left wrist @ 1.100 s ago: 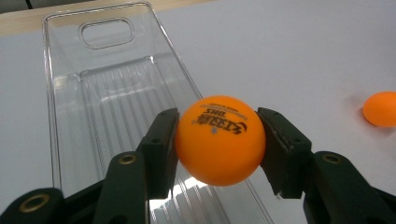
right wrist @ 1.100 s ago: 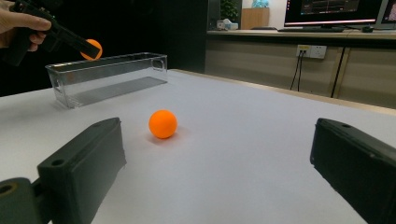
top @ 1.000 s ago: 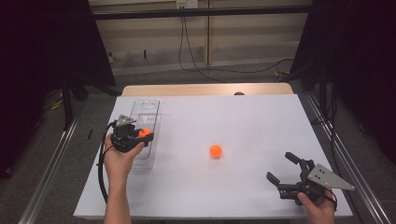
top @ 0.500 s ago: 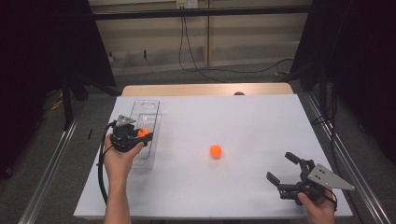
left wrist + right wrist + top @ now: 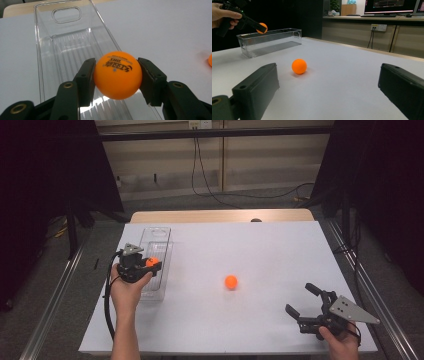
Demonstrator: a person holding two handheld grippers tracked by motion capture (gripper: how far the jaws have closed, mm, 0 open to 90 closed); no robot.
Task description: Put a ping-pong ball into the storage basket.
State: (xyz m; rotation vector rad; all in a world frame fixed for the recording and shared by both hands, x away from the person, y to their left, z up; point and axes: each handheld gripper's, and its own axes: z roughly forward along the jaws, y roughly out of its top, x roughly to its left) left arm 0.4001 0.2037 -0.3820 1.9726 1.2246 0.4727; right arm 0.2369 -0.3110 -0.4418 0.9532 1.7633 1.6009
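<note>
Holding one orange ball above the clear tray, second ball loose at mid-table.

High view: left gripper (image 5: 150,263) clamped on held ball (image 5: 152,262), poised over clear tray (image 5: 156,231), long axis running away from the person; loose ball (image 5: 230,281) nearer right gripper (image 5: 305,300), jaws apart.
Left gripper view: held ball (image 5: 117,75) pinched between both jaws, tray floor directly below.
Right gripper view: loose ball (image 5: 299,66) ahead, slightly left, path unobstructed.

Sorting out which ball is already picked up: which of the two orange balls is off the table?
The orange ball clamped in the left gripper, above the clear tray. The other orange ball lies free mid-table.
</note>
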